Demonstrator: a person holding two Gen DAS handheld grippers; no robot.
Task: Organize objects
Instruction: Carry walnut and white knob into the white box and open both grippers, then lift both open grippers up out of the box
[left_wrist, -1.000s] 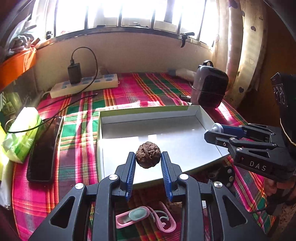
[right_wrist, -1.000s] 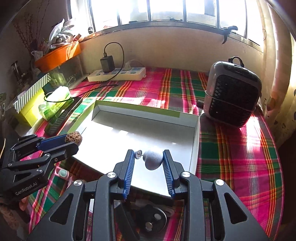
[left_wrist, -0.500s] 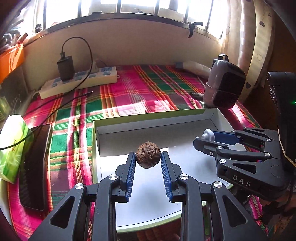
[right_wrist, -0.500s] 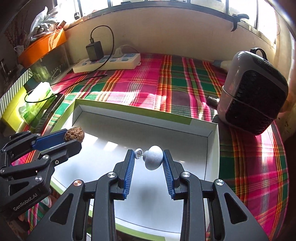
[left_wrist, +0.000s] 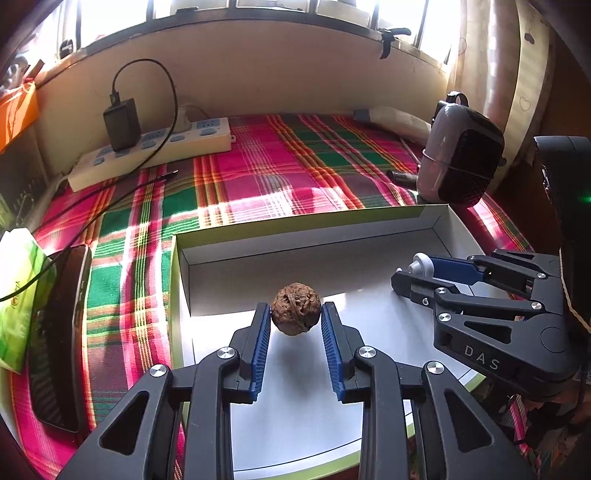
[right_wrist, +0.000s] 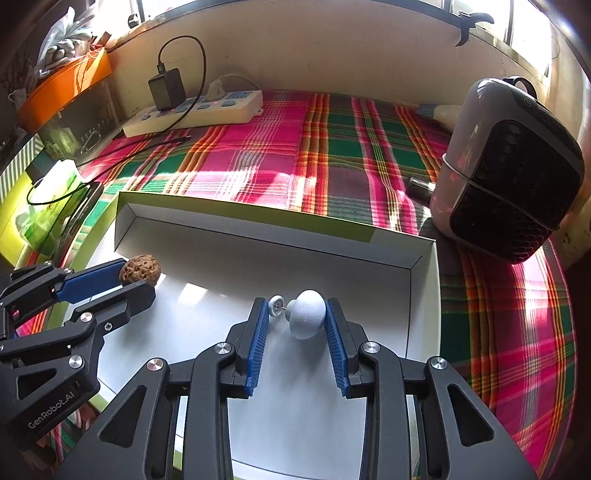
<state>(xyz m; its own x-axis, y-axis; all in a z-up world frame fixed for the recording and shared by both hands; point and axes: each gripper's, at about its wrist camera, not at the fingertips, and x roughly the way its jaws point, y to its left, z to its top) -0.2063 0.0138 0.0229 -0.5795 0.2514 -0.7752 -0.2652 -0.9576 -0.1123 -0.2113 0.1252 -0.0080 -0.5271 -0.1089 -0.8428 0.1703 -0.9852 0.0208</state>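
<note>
Now my left tool (left_wrist: 295, 319) pinches the walnut (left_wrist: 296, 314) at twelve o'clock above the white box (left_wrist: 310, 225); my right tool (right_wrist: 295, 319) clamps the grey knob (right_wrist: 306, 317) there too.

brown walnut (left_wrist: 295, 314), white box (left_wrist: 369, 435), pink-green plaid cloth (left_wrist: 258, 177), blue pads (left_wrist: 260, 347)

Strong daylight pours in from the windows (left_wrist: 258, 3) at the back, blown out to white, throwing bright patches across the plaid cloth (right_wrist: 332, 155) and the white box (left_wrist: 310, 229) floor. Both views are sharp, with heavy fisheye bending and dark vignetting at the corners
</note>
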